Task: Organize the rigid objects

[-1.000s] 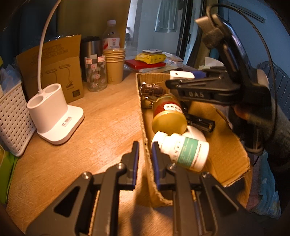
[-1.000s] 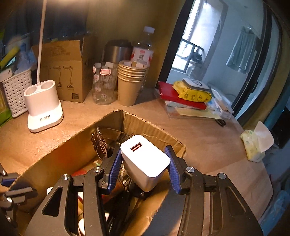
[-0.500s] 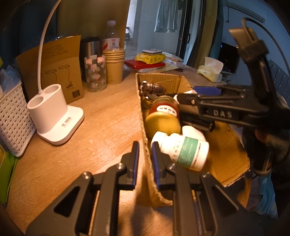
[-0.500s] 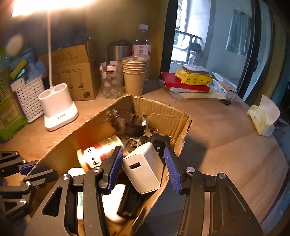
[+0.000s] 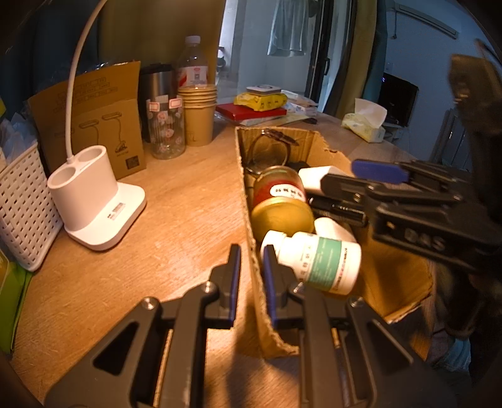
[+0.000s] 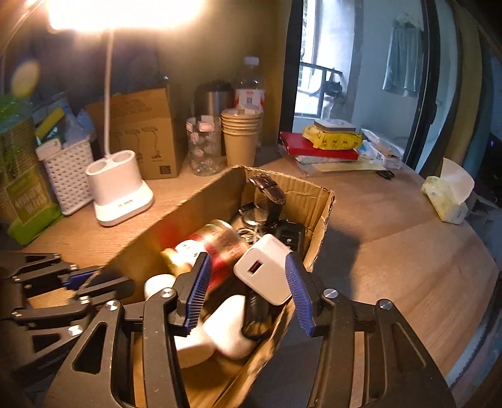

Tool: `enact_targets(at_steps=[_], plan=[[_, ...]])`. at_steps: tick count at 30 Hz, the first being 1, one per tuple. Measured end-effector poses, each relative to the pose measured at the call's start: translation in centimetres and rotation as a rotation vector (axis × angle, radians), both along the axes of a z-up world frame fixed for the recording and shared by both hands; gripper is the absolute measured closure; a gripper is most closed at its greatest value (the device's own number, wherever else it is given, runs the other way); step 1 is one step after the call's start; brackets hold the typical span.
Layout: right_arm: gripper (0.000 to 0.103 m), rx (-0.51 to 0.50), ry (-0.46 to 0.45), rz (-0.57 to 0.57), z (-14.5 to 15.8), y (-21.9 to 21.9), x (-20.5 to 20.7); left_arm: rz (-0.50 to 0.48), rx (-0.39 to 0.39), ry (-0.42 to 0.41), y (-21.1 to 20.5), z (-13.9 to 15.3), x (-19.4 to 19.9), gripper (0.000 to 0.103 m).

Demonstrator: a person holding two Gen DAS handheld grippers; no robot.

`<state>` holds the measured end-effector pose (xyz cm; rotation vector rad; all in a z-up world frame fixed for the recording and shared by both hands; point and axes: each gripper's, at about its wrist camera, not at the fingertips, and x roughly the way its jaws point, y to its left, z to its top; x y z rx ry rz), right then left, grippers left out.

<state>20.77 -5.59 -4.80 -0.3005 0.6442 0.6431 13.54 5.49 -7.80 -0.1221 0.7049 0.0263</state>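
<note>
While clamping the near wall of the cardboard box (image 5: 251, 251) on the desk (image 5: 175, 194), left gripper (image 5: 251, 266) fingers narrow, one each side. Right gripper (image 6: 248, 292) spread wide above the box, fingers apart from the white charger (image 6: 266, 270) lying inside beside the red jar (image 6: 219, 244) and white pill bottle (image 5: 317, 260).

Warm lamp (image 6: 125, 12) glare blows out one corner; daylight beyond, edges bowed, slight motion blur.
</note>
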Motion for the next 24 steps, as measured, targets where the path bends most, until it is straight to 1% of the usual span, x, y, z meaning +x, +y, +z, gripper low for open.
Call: enact_targets(at_steps=[1,6,10,14,15,18,20,24], plan=[[0.042,0.008,-0.004,-0.002,0.2,-0.1,-0.5,0.0,0.0,0.0,0.0,0.0,0.0,0.087],[0.042,0.032,-0.037,-0.029,1.3,-0.9,-2.6,-0.001,0.0,0.0,0.0,0.0,0.0,0.087],[0.042,0.078,-0.054,-0.082,2.1,-2.4,-4.4,-0.001,0.002,-0.001,0.0,0.0,0.0,0.087],[0.041,0.134,-0.041,-0.144,2.5,-4.4,-5.7,-0.009,-0.002,-0.001,-0.1,0.1,0.0,0.088],[0.041,0.144,-0.037,-0.156,2.5,-4.8,-6.0,-0.018,0.0,0.0,-0.1,0.1,0.0,0.089],[0.041,0.153,-0.033,-0.191,1.9,-5.9,-6.4,-0.043,0.01,0.002,-0.8,0.2,0.0,0.09],[0.041,0.137,-0.017,-0.204,1.0,-6.3,-6.0,-0.047,0.014,0.001,-1.0,0.2,0.1,0.09],[0.041,0.145,0.031,-0.217,-0.4,-6.9,-4.8,-0.054,0.022,0.012,-1.6,0.3,0.4,0.09]])
